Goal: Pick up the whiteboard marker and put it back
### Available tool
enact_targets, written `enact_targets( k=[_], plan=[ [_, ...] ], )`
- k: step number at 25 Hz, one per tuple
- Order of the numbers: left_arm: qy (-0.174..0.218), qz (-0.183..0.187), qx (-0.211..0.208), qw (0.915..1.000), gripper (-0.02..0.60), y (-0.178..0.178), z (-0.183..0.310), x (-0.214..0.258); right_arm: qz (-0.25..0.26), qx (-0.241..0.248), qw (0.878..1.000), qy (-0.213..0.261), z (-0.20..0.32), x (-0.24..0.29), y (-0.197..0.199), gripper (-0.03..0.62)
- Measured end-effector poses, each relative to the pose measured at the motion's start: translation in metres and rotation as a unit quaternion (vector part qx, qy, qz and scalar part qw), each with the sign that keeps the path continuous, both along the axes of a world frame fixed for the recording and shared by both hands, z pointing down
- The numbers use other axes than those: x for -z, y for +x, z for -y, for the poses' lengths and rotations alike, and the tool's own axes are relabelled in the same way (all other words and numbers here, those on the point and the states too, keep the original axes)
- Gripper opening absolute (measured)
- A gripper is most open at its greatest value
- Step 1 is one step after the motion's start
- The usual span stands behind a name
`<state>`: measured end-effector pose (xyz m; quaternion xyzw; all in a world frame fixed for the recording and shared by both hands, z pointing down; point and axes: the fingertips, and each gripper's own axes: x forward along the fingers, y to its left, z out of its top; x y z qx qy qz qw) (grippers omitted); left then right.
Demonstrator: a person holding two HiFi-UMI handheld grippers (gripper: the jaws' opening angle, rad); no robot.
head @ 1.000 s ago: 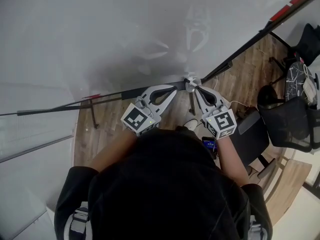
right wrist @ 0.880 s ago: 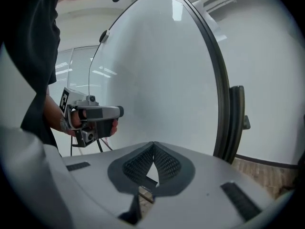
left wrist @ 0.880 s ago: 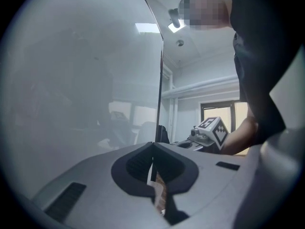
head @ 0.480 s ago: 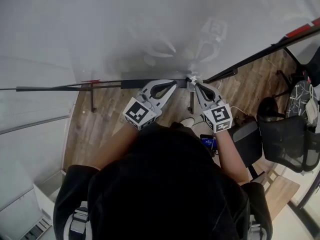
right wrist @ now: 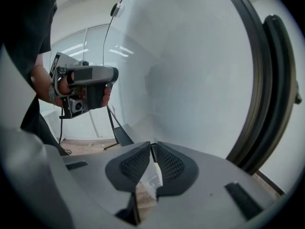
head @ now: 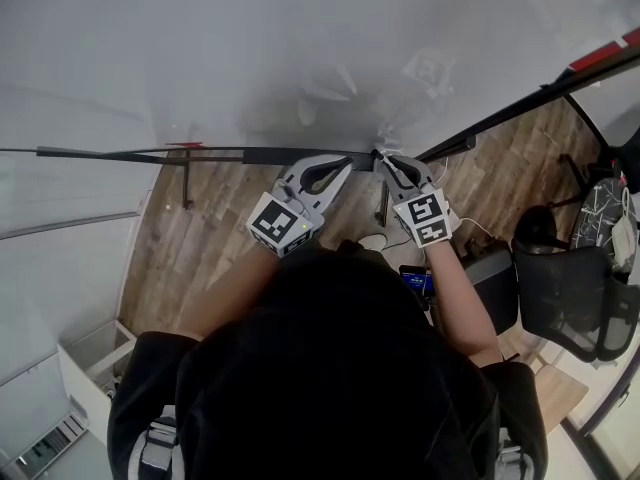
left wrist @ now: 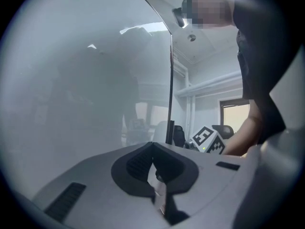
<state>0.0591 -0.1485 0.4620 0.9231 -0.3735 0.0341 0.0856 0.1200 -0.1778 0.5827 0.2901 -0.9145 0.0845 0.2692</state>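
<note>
Change: the right claw (head: 384, 161) is being eased open after being pressed tight a moment ago; its tip is being kept at the right end of the tray ledge (head: 270, 155) under the whiteboard (head: 250, 58)

Meaning for the task: the put-back is judged to be under way; the whiteboard marker (right wrist: 149, 180) is being let go at the ledge; the release is not yet finished

Right claw: the jaws are being parted only slightly; a pale, narrow body, taken to be the whiteboard marker, is still being touched by both pads

Marker relative to claw: it is being kept inside the gap, low between the pads; the whiteboard is being faced just beyond the tips; in the head view the marker is being hidden by the claw, so contact with the ledge cannot be told

Left claw (head: 350, 164): it is being held pressed together, with nothing pinched; it is being kept just beside the right claw, with its tips at the same ledge
</note>
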Motion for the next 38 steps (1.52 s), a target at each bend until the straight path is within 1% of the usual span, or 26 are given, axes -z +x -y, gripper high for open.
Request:
enact_targets(
  k=[4, 8, 11, 18, 21, 24, 30, 33, 38],
  plan=[
    [-0.002, -0.005, 0.011, 0.9999, 0.003, -0.001, -0.001, -0.001, -0.037, 0.017, 0.999, 0.02, 0.004, -0.017, -0.005, 0.054],
    [-0.003, -0.006, 0.014, 0.9999, 0.003, -0.003, -0.005, -0.003, -0.068, 0.019, 0.997, 0.039, 0.008, -0.03, -0.004, 0.067],
    [-0.004, -0.005, 0.016, 0.9999, 0.003, -0.014, -0.009, -0.005, -0.079, 0.023, 0.996, 0.041, 0.008, -0.033, -0.015, 0.081],
    [-0.005, -0.005, 0.016, 0.9998, 0.003, -0.018, -0.011, -0.002, -0.097, 0.023, 0.994, 0.035, 0.014, -0.046, -0.02, 0.084],
    [-0.004, -0.003, 0.013, 0.9999, 0.003, -0.023, -0.012, 0.002, -0.105, 0.019, 0.993, 0.039, 0.017, -0.05, -0.023, 0.084],
    [-0.005, 0.0, 0.011, 0.9999, 0.003, -0.03, -0.015, 0.001, -0.115, 0.015, 0.992, 0.05, 0.017, -0.05, -0.025, 0.066],
    [-0.004, -0.001, 0.001, 1.0, 0.003, -0.039, -0.013, 0.005, -0.107, -0.001, 0.993, 0.055, 0.018, -0.043, -0.025, 0.063],
    [-0.002, 0.0, -0.007, 1.0, 0.003, -0.04, -0.013, 0.006, -0.097, -0.012, 0.994, 0.054, 0.015, -0.034, -0.026, 0.063],
    [0.0, 0.0, -0.023, 0.9997, 0.003, -0.038, -0.011, 0.004, -0.083, -0.026, 0.994, 0.067, 0.017, -0.018, -0.024, 0.063]
  ],
)
